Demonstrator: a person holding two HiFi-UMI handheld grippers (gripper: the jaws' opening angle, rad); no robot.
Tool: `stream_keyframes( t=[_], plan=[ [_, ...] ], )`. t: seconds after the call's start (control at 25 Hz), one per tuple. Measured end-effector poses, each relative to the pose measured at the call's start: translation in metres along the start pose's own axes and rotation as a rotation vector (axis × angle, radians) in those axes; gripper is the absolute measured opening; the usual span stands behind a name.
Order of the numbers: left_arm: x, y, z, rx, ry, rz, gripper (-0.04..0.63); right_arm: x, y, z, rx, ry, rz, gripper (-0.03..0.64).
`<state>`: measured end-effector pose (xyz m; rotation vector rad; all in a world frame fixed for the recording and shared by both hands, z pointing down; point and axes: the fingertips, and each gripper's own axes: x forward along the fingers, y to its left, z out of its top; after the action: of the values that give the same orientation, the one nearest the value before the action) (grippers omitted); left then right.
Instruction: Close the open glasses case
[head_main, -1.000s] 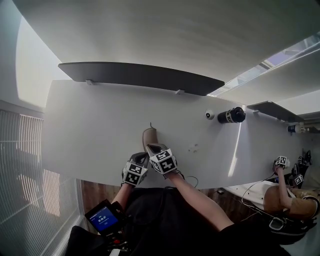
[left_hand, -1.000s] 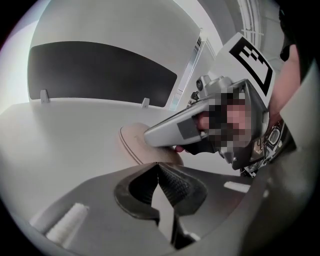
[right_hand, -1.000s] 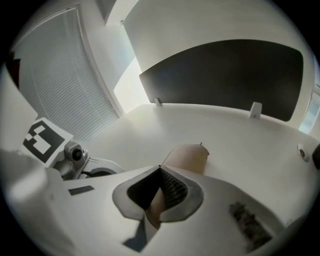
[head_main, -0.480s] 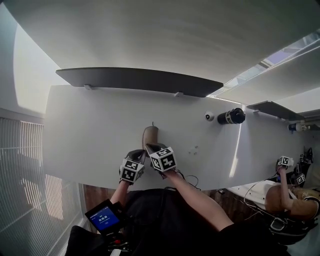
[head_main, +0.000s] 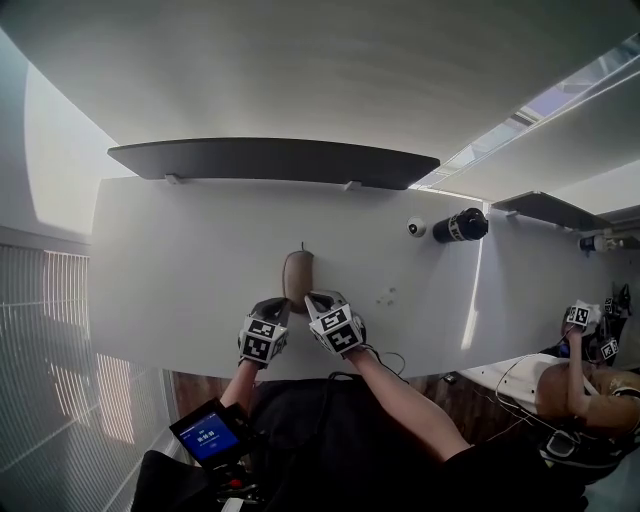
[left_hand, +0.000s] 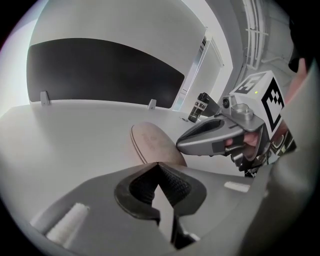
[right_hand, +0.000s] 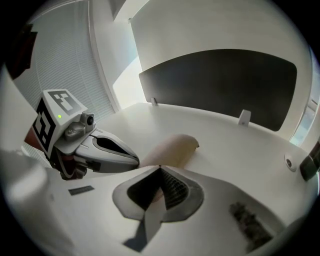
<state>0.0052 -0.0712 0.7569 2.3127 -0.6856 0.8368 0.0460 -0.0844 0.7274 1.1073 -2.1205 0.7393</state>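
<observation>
Two tools, tips together: right claw (right_hand: 160, 167) eased back beside left claw (left_hand: 158, 164) at the table's (head_main: 180, 240) near edge; brown glasses case (head_main: 298, 277), earlier open, lies shut.

1. Setting: shared office or lab workroom.
2. Long white tabletop (head_main: 180, 250) with dark curved divider panel (head_main: 270, 160) clipped along the far edge.
3. Slatted window blinds (head_main: 40, 330) at the left; wood-toned floor (head_main: 200, 385) below.
4. Adjoining desk (head_main: 540, 270) with matching panel (head_main: 545, 210) at the right.
5. Second person (head_main: 580, 385) seated there, holding marker cubes (head_main: 583, 316).
</observation>
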Motion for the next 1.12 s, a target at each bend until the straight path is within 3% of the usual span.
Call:
stream_keyframes(
  t=[0.16,0.44,0.68,0.84,1.0,1.12],
  plan=[
    [0.0,-0.001,0.0,0.018,0.004,0.011,0.006,-0.002,-0.001,-0.004,0.036,0.012,0.029,-0.002],
    [-0.01,-0.009,0.009,0.043,-0.037,0.007,0.008,-0.031,0.001,0.003,-0.048,-0.062,0.064,-0.003],
    [-0.02,-0.018,0.014,0.079,-0.051,0.022,0.008,-0.058,-0.004,-0.017,-0.033,-0.1,0.063,-0.002],
    [-0.036,-0.036,0.029,0.129,-0.111,0.033,0.008,-0.094,-0.006,-0.018,-0.064,-0.184,0.057,-0.002],
    [-0.046,-0.079,0.038,0.208,-0.202,-0.022,0.007,-0.147,-0.018,-0.036,-0.138,-0.286,-0.023,-0.002],
    [-0.084,-0.089,0.032,0.212,-0.237,0.006,0.008,-0.169,-0.005,-0.027,-0.161,-0.351,-0.013,-0.002]
  ],
)
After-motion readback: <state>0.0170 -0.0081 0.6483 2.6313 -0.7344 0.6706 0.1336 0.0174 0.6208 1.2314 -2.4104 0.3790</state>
